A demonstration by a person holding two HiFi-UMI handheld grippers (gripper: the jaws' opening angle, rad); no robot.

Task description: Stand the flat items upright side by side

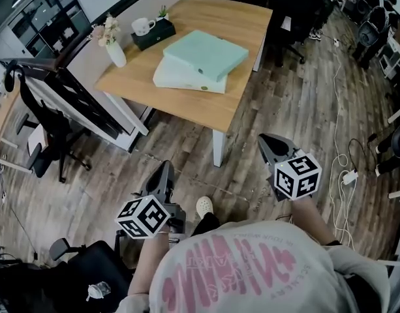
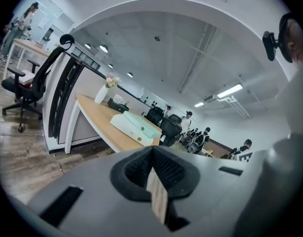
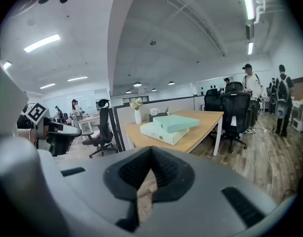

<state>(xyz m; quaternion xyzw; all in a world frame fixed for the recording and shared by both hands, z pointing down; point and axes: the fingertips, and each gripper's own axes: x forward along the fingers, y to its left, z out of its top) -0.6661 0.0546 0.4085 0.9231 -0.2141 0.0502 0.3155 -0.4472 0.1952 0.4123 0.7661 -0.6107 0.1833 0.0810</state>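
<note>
While the person (image 1: 239,272) stands on the wood floor (image 1: 245,122) well short of it, the tabletop (image 1: 206,15) fills the 12 o'clock part of the head view. Toward its near edge lie the two flat boxes, stacked. The green box (image 1: 206,54) rests flat on the white box (image 1: 177,80) and is turned a little askew. Their long sides seem to run roughly from 10 to 4 o'clock, and neither stands upright yet.

Both claws are empty, their jaws pressed together. The left claw (image 1: 166,168) is at 7 o'clock of the stack and the right claw (image 1: 265,141) at 5 o'clock, each well apart from it. The right looks slightly nearer. Seen along either claw, the stack lies ahead at about 12 o'clock.

A vase (image 1: 116,54), a dark tissue box (image 1: 153,36) and a mug (image 1: 142,26) stand at 10 o'clock of the stack.
</note>
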